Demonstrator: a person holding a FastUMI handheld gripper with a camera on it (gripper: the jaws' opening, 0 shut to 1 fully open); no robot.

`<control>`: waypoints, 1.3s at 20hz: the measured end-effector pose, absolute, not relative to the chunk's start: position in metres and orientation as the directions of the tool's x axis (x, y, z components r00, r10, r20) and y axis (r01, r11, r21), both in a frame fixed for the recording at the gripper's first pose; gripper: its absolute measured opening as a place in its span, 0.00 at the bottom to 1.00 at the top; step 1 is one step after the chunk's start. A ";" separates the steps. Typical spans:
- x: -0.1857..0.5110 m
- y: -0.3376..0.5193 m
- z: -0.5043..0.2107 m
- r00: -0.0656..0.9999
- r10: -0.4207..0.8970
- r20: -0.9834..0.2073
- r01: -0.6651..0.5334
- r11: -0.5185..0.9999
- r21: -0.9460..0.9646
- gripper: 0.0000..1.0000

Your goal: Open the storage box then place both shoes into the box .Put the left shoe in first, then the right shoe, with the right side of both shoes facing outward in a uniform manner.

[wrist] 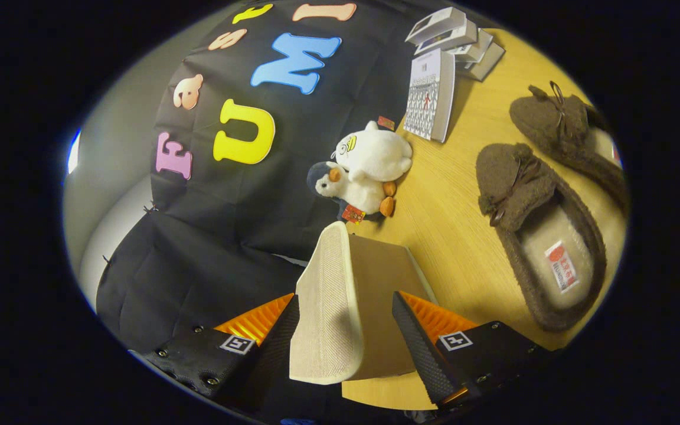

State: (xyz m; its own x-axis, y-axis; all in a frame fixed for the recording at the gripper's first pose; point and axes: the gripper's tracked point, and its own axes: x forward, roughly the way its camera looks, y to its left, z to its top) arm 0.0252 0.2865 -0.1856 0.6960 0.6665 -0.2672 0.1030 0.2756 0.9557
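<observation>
The gripper [346, 330] was pinching the storage box's [384, 307] pale lid [325, 307] between both fingers, apparently to swing it open, while the two brown shoes [538, 236] waited on the wooden table [440, 218] alongside.

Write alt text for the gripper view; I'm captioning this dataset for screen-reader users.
The gripper holds the storage box lid between its two fingers above a wooden table. Beyond it, two brown slippers lie side by side on the table, near two plush toys and stacked small boxes.
</observation>
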 end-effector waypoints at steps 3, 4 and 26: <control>0.025 0.296 -0.189 0.672 0.693 -0.259 0.149 0.217 0.965 0.96; 0.022 0.301 -0.189 0.661 0.707 -0.254 0.153 0.204 0.967 0.94; 0.020 0.313 -0.137 0.611 0.760 -0.221 0.013 0.270 0.963 0.02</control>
State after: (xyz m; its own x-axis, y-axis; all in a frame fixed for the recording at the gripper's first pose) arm 0.0202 0.3127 -0.1367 0.6105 0.7605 -0.2212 0.0127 0.2699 0.9628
